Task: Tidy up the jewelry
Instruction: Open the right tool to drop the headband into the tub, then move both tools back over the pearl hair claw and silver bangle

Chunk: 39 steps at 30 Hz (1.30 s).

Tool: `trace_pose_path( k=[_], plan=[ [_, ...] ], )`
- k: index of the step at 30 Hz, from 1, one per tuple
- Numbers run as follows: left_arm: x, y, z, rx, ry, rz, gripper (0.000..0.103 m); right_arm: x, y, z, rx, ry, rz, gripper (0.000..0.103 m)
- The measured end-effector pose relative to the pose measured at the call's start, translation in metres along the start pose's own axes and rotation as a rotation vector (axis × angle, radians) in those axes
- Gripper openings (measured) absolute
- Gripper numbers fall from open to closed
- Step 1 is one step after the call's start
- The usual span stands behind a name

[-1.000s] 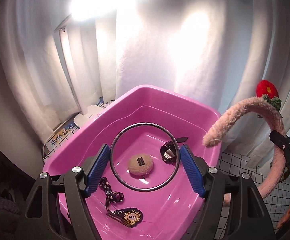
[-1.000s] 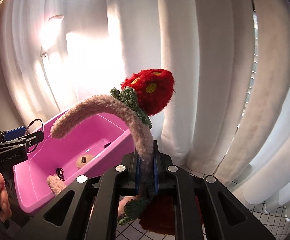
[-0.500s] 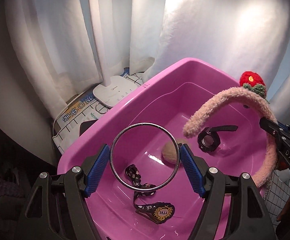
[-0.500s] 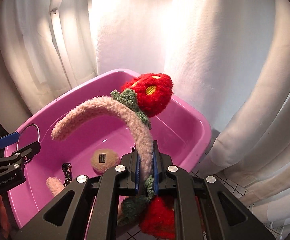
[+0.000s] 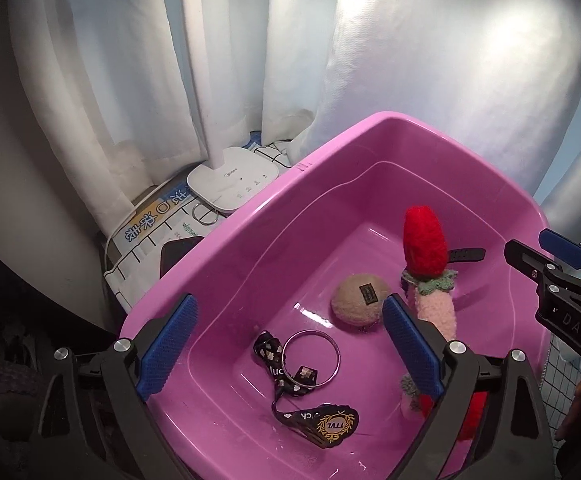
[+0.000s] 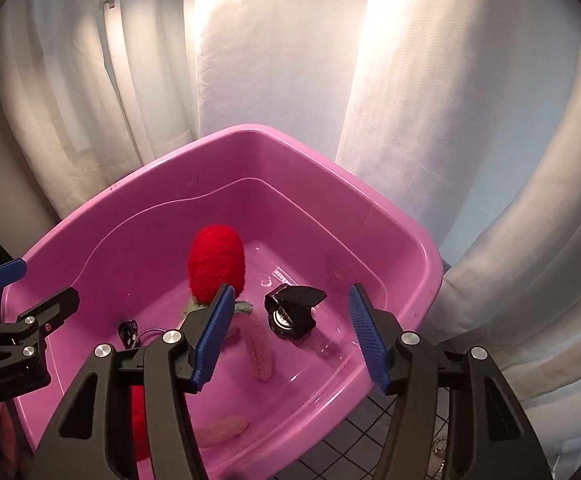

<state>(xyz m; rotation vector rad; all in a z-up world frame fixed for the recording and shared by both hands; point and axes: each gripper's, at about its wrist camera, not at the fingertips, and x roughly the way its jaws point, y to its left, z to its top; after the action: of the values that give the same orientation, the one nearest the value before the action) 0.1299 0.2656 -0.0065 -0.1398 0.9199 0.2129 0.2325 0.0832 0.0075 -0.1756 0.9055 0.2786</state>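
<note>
1. Bangle [image 5: 311, 358]: a second ago clamped in the left tongs, now flat on the tub [image 5: 330, 152] floor, overlapping the lanyard [image 5: 286, 376].
2. Headband [image 5: 430, 304]: a second ago gripped by the right tongs, now inside the tub, its red strawberry [image 6: 216, 266] standing up near the puff [image 5: 360, 299] and watch [image 6: 290, 312].
3. Left tongs [image 5: 288, 352]: jaws opening, wide, nothing between the pads.
4. Right tongs [image 6: 290, 338]: jaws opening, about half spread, empty; the headband lies just beyond the left pad.
5. Meaning: both pieces appear deposited; 5 items sit in the tub, and both tongs are free for any remaining jewelry.
</note>
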Motion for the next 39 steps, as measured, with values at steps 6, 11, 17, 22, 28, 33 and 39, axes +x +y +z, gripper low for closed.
trace_pose_path(
  k=[6, 11, 17, 22, 28, 33, 39],
  plan=[
    [-0.007, 0.002, -0.003, -0.018, -0.010, -0.011, 0.092, -0.019, -0.009, -0.005, 0.041, -0.030, 0.022, 0.057],
    [-0.024, -0.012, -0.008, 0.004, -0.035, -0.043, 0.092, -0.049, -0.023, -0.025, 0.086, -0.078, 0.037, 0.057],
    [-0.050, -0.046, -0.018, 0.052, -0.067, -0.130, 0.093, -0.090, -0.057, -0.067, 0.183, -0.121, 0.027, 0.058],
    [-0.067, -0.086, -0.029, 0.108, -0.073, -0.230, 0.094, -0.119, -0.098, -0.111, 0.273, -0.132, -0.032, 0.058],
    [-0.084, -0.137, -0.048, 0.172, -0.093, -0.358, 0.096, -0.152, -0.153, -0.175, 0.406, -0.122, -0.132, 0.061],
    [-0.082, -0.177, -0.066, 0.228, -0.066, -0.440, 0.097, -0.167, -0.187, -0.237, 0.503, -0.070, -0.205, 0.064],
    [-0.065, -0.224, -0.086, 0.323, -0.018, -0.447, 0.097, -0.151, -0.197, -0.299, 0.583, 0.026, -0.226, 0.067]
  ],
)
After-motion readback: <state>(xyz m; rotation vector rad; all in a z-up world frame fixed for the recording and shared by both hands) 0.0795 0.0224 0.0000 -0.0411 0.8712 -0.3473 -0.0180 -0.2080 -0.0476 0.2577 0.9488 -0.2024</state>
